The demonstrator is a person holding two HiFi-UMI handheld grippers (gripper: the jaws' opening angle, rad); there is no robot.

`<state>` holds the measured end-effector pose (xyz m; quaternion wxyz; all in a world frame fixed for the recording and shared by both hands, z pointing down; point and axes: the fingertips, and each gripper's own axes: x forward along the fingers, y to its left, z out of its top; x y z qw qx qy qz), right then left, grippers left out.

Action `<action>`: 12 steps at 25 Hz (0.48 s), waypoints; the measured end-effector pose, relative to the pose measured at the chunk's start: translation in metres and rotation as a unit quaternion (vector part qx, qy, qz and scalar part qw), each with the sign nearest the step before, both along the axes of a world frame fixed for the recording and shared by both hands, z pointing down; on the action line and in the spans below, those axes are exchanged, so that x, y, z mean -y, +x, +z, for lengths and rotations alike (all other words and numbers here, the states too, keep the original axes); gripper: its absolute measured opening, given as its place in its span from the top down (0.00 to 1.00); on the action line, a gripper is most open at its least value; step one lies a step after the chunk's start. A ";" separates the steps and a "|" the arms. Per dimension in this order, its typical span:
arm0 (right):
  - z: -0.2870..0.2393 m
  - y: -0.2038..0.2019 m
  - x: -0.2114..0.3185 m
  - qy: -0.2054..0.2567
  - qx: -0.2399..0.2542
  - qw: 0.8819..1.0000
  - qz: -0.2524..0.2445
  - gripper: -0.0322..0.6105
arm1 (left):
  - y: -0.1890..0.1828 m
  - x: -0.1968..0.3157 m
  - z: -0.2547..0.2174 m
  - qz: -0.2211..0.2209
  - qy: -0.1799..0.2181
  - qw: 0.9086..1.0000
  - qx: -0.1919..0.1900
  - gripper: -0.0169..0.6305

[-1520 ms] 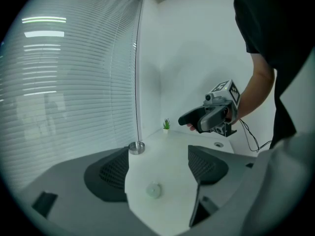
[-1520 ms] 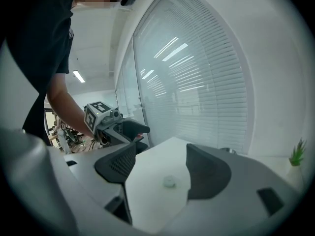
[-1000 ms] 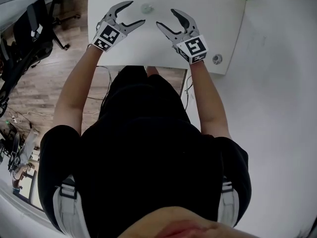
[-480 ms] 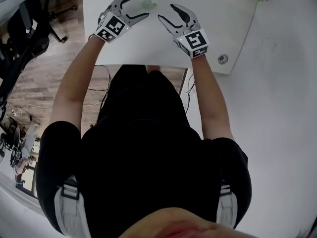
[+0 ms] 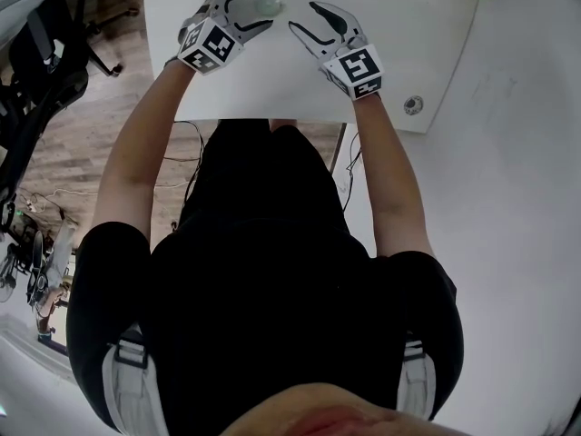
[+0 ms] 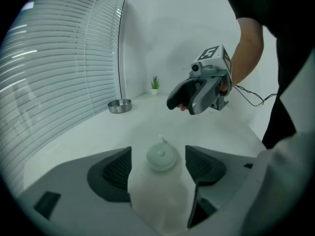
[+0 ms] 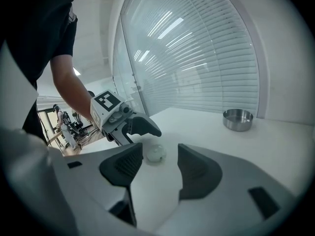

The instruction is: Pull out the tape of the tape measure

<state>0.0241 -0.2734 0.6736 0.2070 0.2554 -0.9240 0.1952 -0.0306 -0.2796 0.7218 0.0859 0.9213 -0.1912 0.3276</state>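
Note:
The tape measure (image 5: 270, 5) is a small round pale-green case lying flat on the white table (image 5: 399, 34). In the left gripper view the tape measure (image 6: 161, 157) sits between my left gripper's (image 6: 158, 152) jaws, and neither pad touches it. Its small tape tab (image 6: 161, 140) points away from me. My left gripper (image 5: 258, 9) is open, and its jaws have just been closing a little. My right gripper (image 5: 303, 18) is open just right of the case; its jaws have just been closing with nothing between them. From the right gripper (image 7: 160, 156), the tape measure (image 7: 155, 153) lies just beyond the tips.
A steel bowl (image 6: 120, 105) and a small potted plant (image 6: 155, 84) stand at the table's far side by the blinds. A round cable grommet (image 5: 413, 105) sits near the table's right front corner. Office chairs (image 5: 41, 71) stand on the wooden floor to the left.
Both grippers have come down toward the table and closer to the tape measure. The left jaws now straddle it, and the right jaws stand narrower.

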 end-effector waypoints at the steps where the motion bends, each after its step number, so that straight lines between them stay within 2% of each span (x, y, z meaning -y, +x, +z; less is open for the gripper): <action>1: 0.001 -0.001 0.000 -0.001 0.001 1.000 0.000 0.59 | 0.000 0.000 0.002 0.000 -0.001 1.000 0.004 0.43; 7: 0.006 -0.003 0.000 -0.004 0.003 1.000 0.001 0.61 | 0.003 0.001 0.012 0.006 -0.014 1.000 0.013 0.45; 12: 0.010 -0.004 -0.002 -0.006 -0.004 1.000 0.000 0.63 | 0.002 0.000 0.018 0.017 -0.015 0.999 0.025 0.54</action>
